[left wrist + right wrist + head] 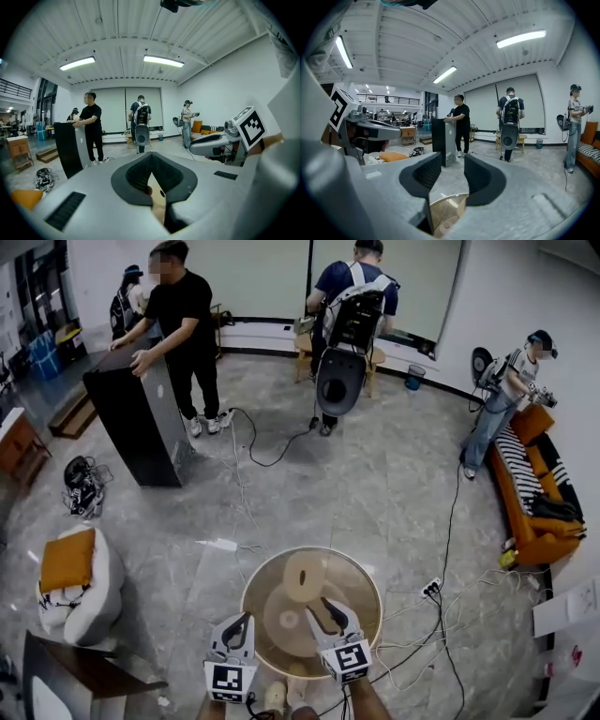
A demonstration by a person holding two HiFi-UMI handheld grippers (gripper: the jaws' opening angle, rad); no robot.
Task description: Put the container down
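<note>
— Nearest us, what are the tools doing?
— Left tool (241, 621) is pinched tight on the near-left rim of the round, clear amber plastic container (361, 582). The right tool (325, 608) has its jaws apart, astride the near rim.
— And the container?
— Level, above the grey stone floor (375, 474); whether it touches, I cannot tell.
— Farther off?
— Person in black (183, 315) has hands on a tall black panel (136, 423), far left.

Round amber see-through worktop (362, 585) standing on grey floor (375, 484), tan roundish piece (302, 576) lying on or under it
</note>
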